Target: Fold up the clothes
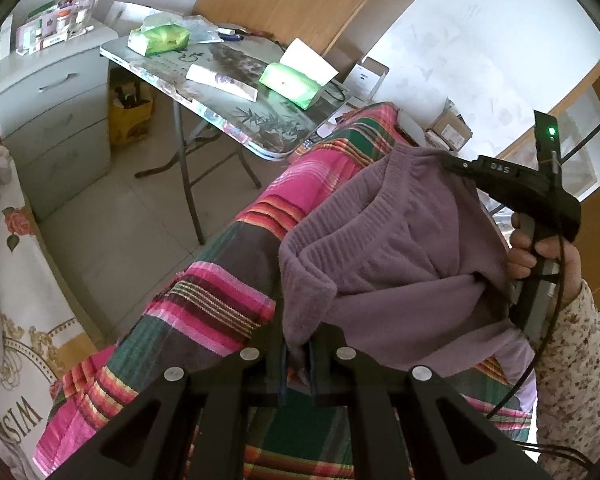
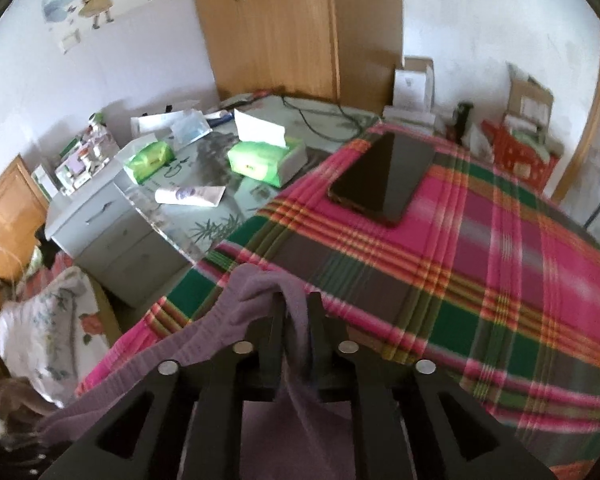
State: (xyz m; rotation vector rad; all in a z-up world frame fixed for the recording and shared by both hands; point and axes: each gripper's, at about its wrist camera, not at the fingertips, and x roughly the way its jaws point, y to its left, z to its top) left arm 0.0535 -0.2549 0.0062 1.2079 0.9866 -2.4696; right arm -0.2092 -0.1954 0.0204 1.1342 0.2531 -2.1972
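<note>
Two claws clamp one purple knit garment, lifted over the plaid-covered bench: left claw, right claw. Soft, light, limp, stretchy; grip ribbed edges, since it sags between holds.

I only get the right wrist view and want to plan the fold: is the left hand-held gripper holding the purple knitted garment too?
Observer: Yes. The left hand-held gripper is shut on an edge of the purple knitted garment.
Operator: Does the garment lie flat between the two grippers?
Observer: No. It bunches into a raised heap, its ribbed band towards the left camera, above the pink and green plaid cloth.
Operator: Any sign my device is powered?
Observer: A small green light glows on the right hand-held gripper.
</note>
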